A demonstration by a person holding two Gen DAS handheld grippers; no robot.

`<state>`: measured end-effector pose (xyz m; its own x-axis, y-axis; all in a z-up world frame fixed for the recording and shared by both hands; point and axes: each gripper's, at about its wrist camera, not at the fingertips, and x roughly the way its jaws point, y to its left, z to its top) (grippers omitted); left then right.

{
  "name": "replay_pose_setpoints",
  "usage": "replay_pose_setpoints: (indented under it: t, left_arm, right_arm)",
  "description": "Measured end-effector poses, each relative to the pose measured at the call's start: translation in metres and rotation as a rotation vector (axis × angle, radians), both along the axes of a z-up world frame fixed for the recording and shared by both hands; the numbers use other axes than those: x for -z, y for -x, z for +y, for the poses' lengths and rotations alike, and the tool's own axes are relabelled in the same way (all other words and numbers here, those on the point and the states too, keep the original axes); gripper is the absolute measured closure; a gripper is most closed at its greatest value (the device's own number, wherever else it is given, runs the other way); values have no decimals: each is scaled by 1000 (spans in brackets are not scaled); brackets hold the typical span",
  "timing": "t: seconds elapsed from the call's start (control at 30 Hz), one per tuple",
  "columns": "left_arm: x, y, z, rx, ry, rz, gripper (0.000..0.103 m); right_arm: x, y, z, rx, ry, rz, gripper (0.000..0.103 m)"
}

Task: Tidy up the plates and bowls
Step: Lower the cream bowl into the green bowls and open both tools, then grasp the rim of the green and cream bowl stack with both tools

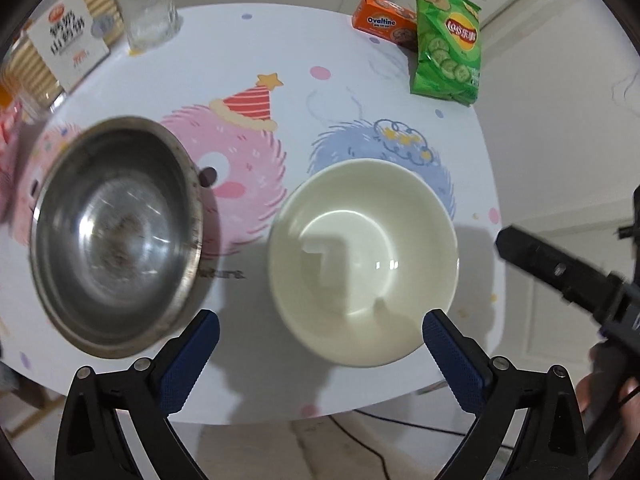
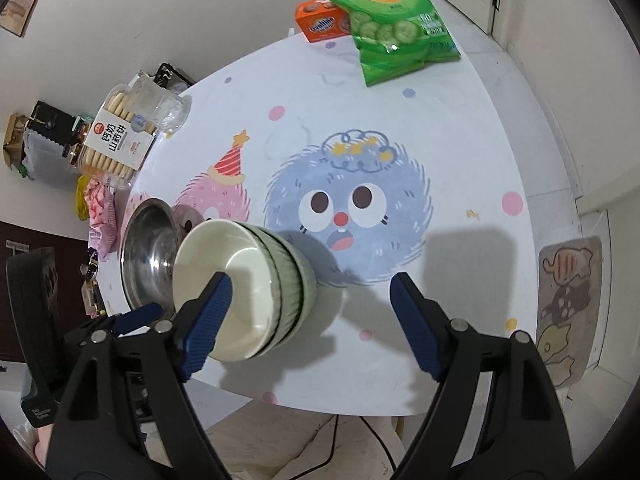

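A stack of cream-and-green ceramic bowls (image 1: 362, 264) stands on the white cartoon-print table (image 1: 320, 52); in the right wrist view the stack (image 2: 248, 284) shows green ribbed sides. A steel bowl (image 1: 116, 236) sits to its left, also seen in the right wrist view (image 2: 148, 256). My left gripper (image 1: 320, 344) is open and empty, just in front of the stack. My right gripper (image 2: 310, 300) is open and empty, its left finger over the stack's near rim. The right gripper (image 1: 568, 276) also shows at the right edge of the left wrist view.
A green crisp bag (image 1: 448, 40) and an orange Ovaltine box (image 1: 384, 20) lie at the table's far edge. A biscuit box (image 1: 64, 40) and a clear glass (image 1: 150, 12) stand at the far left. A patterned floor mat (image 2: 568, 304) lies to the right.
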<state>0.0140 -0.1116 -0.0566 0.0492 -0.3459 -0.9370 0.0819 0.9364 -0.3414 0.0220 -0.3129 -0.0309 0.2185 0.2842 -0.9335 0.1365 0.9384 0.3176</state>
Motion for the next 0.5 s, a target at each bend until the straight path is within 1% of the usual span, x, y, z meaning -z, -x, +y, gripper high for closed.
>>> replay_pose_setpoints:
  t: [0.1, 0.17, 0.27, 0.5]
  left_arm:
    - [7, 0, 2, -30, 20, 17, 0]
    - [12, -1, 3, -46, 5, 31, 0]
    - [21, -1, 6, -69, 19, 56, 0]
    - [37, -6, 13, -113, 42, 96, 0]
  right_arm:
    - [7, 1, 3, -4, -6, 27, 21]
    - [11, 0, 4, -9, -2, 39, 21]
    - [19, -2, 6, -14, 12, 60, 21]
    - [37, -7, 11, -6, -7, 111, 21]
